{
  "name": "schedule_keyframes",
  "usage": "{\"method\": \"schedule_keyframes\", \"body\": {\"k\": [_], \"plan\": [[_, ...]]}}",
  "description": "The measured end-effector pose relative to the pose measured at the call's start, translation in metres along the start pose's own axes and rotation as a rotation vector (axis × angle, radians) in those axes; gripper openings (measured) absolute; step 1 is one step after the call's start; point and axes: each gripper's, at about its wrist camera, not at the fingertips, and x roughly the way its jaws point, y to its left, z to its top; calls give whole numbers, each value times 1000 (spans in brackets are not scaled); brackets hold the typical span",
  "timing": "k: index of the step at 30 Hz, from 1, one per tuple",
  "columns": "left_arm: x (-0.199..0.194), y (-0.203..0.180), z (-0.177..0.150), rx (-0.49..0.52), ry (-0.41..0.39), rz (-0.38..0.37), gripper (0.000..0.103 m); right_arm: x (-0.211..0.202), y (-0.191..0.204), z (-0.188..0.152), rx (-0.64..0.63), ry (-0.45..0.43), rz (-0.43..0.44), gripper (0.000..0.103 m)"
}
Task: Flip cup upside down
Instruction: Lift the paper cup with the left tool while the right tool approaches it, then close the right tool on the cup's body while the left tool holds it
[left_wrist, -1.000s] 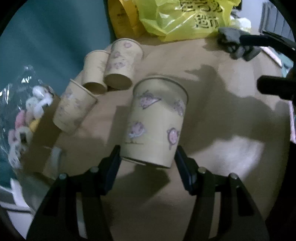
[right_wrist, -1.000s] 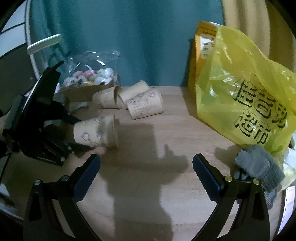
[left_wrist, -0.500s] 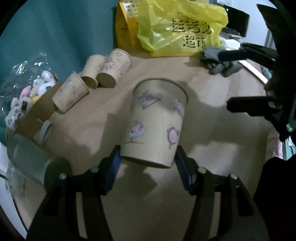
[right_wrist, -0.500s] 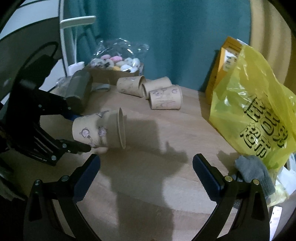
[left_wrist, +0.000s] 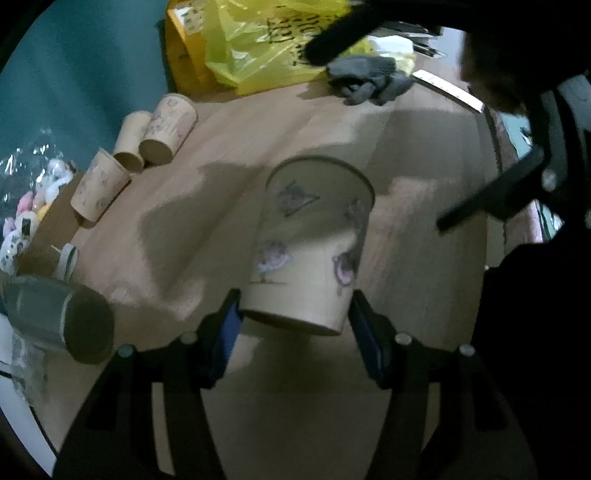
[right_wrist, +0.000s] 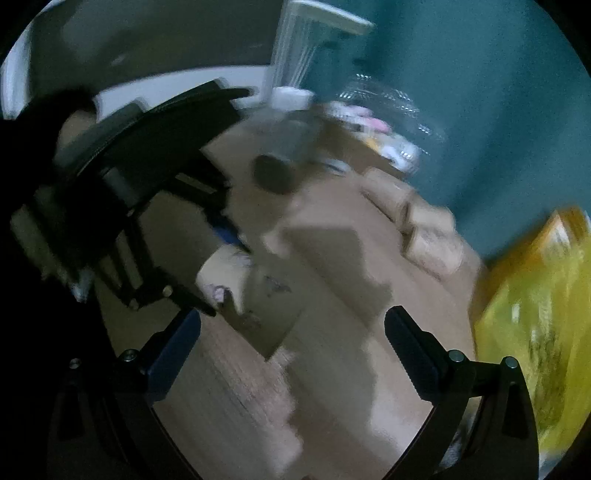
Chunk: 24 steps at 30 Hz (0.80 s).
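Showing the flip in progress: the left gripper is clenched on the paper cup, its 2 blue-padded fingers pressed against opposite sides of the cup near its narrower closed base. The cup is carried in the air above the wooden table, well apart from the surface, with its rolled rim pointing away from the left wrist camera and its base toward it. Judged from this, pickup is done; what remains is to finish rotating the cup so that its mouth faces down, lower it, set the rim on the table and let go.

In the right wrist view, which is heavily blurred, the same cup appears tilted roughly on its side between the left gripper's fingers, mouth toward the table centre. That suggests the turn is only partly made, though the blur leaves the exact angle uncertain.

The right gripper is released, its jaws spread wide with nothing between them; it hovers over the table near the cup, apart from it and taking no part in the grasp.

At the far edge of the table, 3 other paper cups lie on their sides close together. A yellow plastic bag and a grey glove sit beyond them, and a grey roll rests at the left.
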Motion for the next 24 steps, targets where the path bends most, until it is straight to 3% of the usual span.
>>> {"method": "schedule_keyframes", "body": {"k": [4,13,15,17,24], "plan": [[-9,-11,-2,48,-17,-5,59,13,19,3,-220,39,49,101],[-16,-26,-4,140,-18,-35,59,24,43,11,-462,83,128,101],[-18,-27,-4,147,-27,-54,59,28,47,13,-495,100,151,101],[-17,-24,-4,140,-28,-63,59,30,47,16,-504,106,182,86],[-13,-18,-10,131,-38,-98,59,42,47,12,-498,152,224,80]]}}
